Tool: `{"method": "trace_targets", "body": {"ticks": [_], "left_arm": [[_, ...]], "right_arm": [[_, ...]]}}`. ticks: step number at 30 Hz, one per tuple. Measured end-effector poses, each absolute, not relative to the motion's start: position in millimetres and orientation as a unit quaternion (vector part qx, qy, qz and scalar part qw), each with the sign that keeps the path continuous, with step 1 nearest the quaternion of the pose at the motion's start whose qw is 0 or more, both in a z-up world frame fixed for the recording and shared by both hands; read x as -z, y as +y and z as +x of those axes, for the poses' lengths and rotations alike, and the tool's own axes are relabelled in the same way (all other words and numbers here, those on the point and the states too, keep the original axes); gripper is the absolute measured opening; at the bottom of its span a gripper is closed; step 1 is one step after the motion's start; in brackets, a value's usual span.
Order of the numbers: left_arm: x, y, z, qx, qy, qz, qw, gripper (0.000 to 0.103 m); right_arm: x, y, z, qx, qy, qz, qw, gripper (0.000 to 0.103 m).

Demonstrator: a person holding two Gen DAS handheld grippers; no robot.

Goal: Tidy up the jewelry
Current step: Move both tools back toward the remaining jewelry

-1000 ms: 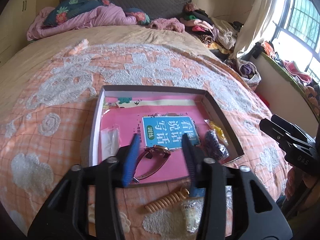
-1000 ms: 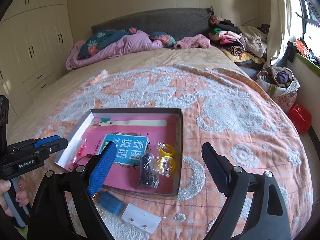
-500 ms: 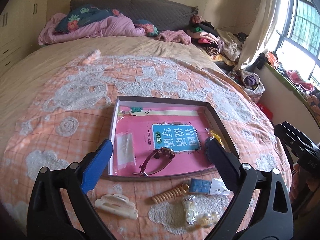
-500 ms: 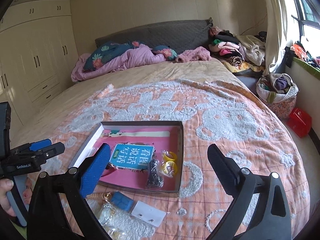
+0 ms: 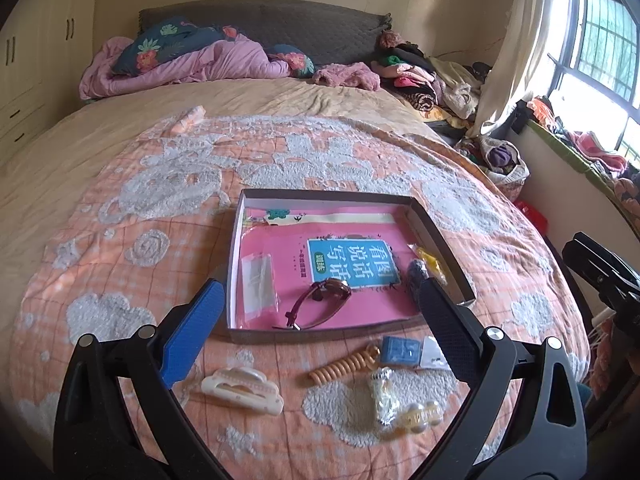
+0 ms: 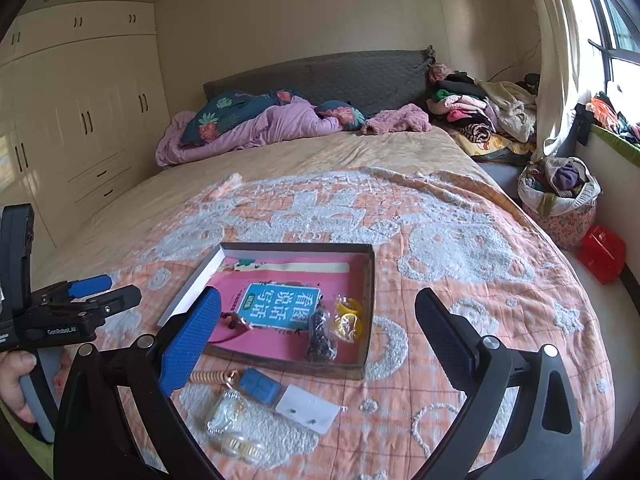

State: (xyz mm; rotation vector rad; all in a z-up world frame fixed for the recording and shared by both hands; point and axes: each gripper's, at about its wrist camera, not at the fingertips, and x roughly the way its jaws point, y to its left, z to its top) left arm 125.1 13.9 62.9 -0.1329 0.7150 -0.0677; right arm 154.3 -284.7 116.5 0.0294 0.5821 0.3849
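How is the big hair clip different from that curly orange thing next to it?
The hair clip is cream-white; the curly coil is orange. The hair clip is a broad claw shape with openings through it; the coil is a thin spring of tight loops with a ring at one end. The clip lies nearer the blue finger, the coil further right. Both lie on the blanket, outside the box, untouched.

Daylight enters from window (image 5: pixel 600 40) at right, overexposed there. Soft, even light on bed (image 5: pixel 280 152); shadows faint. Strong fisheye curvature, dark corners; edges possibly slightly soft.
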Motion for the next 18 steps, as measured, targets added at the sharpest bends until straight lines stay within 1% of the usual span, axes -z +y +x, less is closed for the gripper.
{"method": "trace_targets", "body": {"ticks": [18], "left_arm": [[-42, 11, 103, 0.021, 0.367, -0.04, 0.929, 0.091]], "right_arm": [[-75, -269, 115, -0.223, 0.333, -0.002, 0.916, 0.097]]}}
